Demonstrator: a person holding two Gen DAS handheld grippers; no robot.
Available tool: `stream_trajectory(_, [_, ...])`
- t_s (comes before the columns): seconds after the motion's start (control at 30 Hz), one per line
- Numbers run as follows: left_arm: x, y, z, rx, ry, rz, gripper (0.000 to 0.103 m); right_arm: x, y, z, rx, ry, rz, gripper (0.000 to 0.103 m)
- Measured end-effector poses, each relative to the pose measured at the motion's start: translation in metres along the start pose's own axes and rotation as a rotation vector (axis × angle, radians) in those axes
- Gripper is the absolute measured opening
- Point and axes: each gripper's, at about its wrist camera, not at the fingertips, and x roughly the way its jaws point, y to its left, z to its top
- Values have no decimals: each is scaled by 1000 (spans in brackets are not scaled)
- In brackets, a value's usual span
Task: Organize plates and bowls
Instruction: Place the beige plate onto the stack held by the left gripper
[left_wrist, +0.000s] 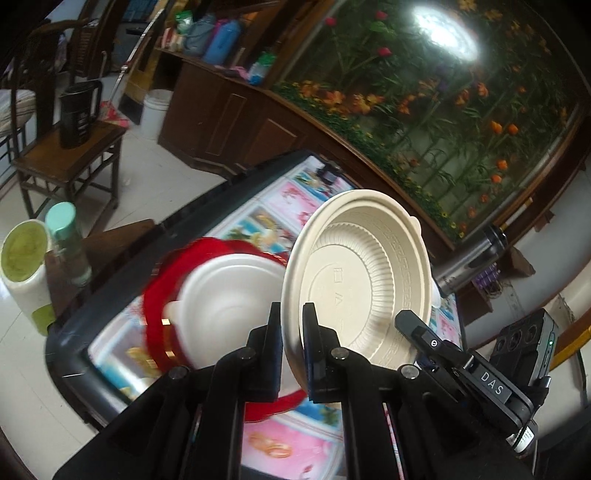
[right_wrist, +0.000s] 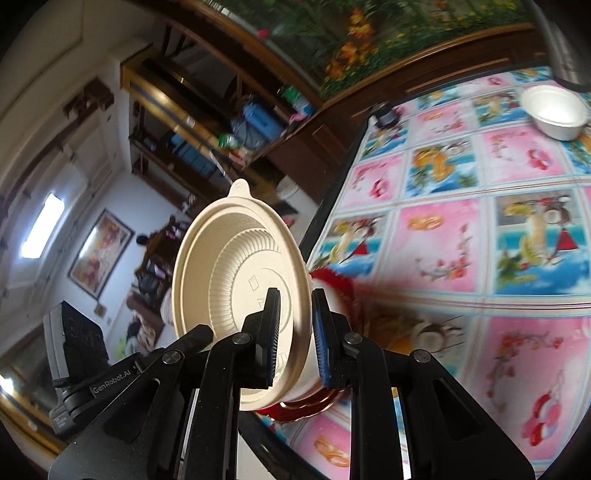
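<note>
Bright picture-tiled cloth covers the table, which stands in front of a dark wooden cabinet under a large flower painting. At far left in the left wrist view, off the table edge, stand a white mug with a green inside and a mint-capped bottle. Further right, on the cloth, a white bowl sits in a blurred red-rimmed dish. Next comes the left gripper, its jaws pinched together on the rim of a cream ribbed bowl, which stands on edge above the fingers with its hollow facing the camera. Beside that bowl's right edge shows the tip of the other gripper's black finger.

From the right wrist view, the right gripper is clamped on a cream bowl of its own, tilted on edge with its tab uppermost, one finger inside the hollow, the other behind. Another white bowl rests on the cloth at far right.
</note>
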Motion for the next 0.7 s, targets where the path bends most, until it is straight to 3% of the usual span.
stream_trajectory(0.7, [35,50,-12,-92,131,55,9,61,-8,-22,24,140,-76,18])
